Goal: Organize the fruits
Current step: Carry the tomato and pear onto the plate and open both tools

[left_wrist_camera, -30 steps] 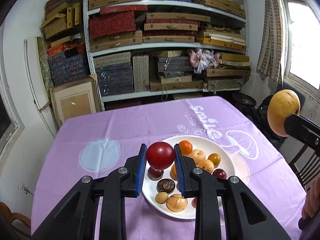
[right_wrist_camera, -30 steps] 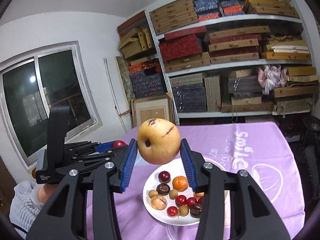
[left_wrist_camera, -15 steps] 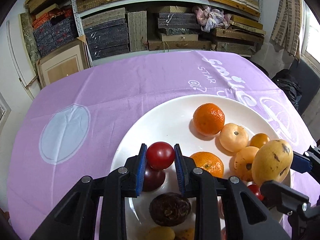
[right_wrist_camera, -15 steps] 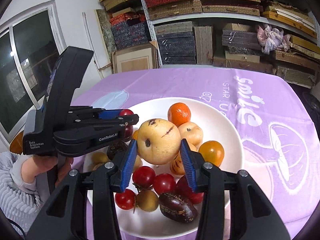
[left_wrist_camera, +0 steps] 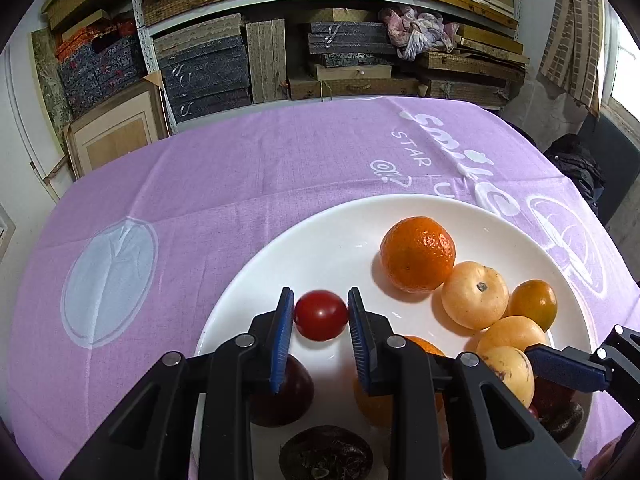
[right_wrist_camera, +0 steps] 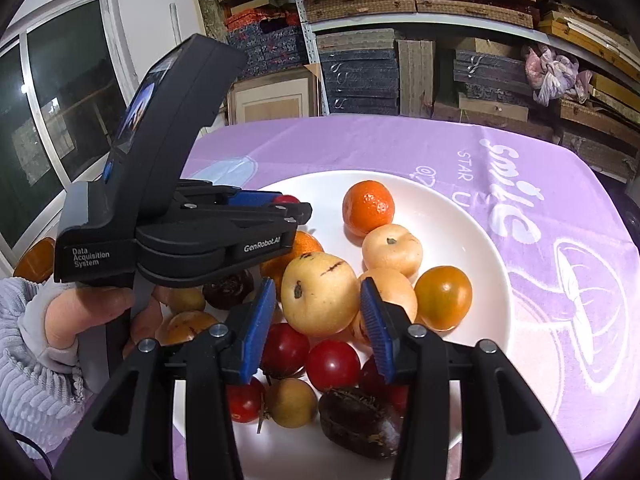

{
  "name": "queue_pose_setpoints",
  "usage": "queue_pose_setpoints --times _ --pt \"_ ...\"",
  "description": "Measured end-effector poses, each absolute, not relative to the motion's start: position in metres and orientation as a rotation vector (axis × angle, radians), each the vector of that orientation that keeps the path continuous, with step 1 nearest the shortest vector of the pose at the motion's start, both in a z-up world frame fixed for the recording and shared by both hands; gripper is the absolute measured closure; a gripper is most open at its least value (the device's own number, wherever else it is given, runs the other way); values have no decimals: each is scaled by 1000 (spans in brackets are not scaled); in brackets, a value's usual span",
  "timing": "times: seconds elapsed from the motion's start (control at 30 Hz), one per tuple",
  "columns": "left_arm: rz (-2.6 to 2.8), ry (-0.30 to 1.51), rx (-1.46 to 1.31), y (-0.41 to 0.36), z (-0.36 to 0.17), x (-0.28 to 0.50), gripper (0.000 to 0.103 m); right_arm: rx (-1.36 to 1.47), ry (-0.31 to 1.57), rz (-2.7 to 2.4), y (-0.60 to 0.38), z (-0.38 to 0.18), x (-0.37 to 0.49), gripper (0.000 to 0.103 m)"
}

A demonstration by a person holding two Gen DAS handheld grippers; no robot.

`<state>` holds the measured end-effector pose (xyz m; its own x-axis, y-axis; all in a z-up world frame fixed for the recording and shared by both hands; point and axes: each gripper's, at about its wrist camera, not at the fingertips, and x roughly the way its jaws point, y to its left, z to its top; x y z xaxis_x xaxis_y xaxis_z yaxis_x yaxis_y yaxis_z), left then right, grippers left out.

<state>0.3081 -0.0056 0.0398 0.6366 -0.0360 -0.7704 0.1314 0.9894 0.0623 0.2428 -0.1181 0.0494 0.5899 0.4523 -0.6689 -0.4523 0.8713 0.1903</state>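
Note:
A white plate [left_wrist_camera: 340,256] [right_wrist_camera: 460,216] on the purple cloth holds several fruits. My left gripper [left_wrist_camera: 320,296] is shut on a small red tomato [left_wrist_camera: 320,315], low over the plate's bare left part. In the right wrist view the left gripper [right_wrist_camera: 304,210] comes in from the left with the tomato [right_wrist_camera: 286,199] at its tips. My right gripper [right_wrist_camera: 318,284] is shut on a yellow spotted pear [right_wrist_camera: 320,292] [left_wrist_camera: 508,372], low on the fruit pile. Whether the pear rests on the fruits below is unclear.
On the plate lie a mandarin [left_wrist_camera: 418,254], pale round fruits [left_wrist_camera: 474,294], an orange-yellow tomato [right_wrist_camera: 443,298], red tomatoes [right_wrist_camera: 332,364] and a dark brown fruit [right_wrist_camera: 360,422]. A hand in a grey sleeve [right_wrist_camera: 80,312] holds the left gripper. Stacked shelves [left_wrist_camera: 320,40] stand behind the table.
Both grippers have come down from well above the table to the plate, each still carrying its fruit. Since half a second ago they have barely moved.

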Motion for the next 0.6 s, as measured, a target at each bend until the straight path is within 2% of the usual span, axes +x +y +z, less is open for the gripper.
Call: queue_pose_setpoints --times 0.1,0.2,0.37,0.43,0.6 --pt "-90 875 115 -5 40 308 72 1 780 528 -119 49 243 59" --pt "-84 868 115 -5 41 307 59 0 781 530 -120 49 243 58" --pt "-62 853 138 -6 44 305 53 10 772 529 -121 52 241 53" --pt "-52 842 140 -5 47 303 44 14 767 529 -123 55 240 52" --pt "-39 817 162 -6 61 293 44 30 740 528 -127 65 235 47"
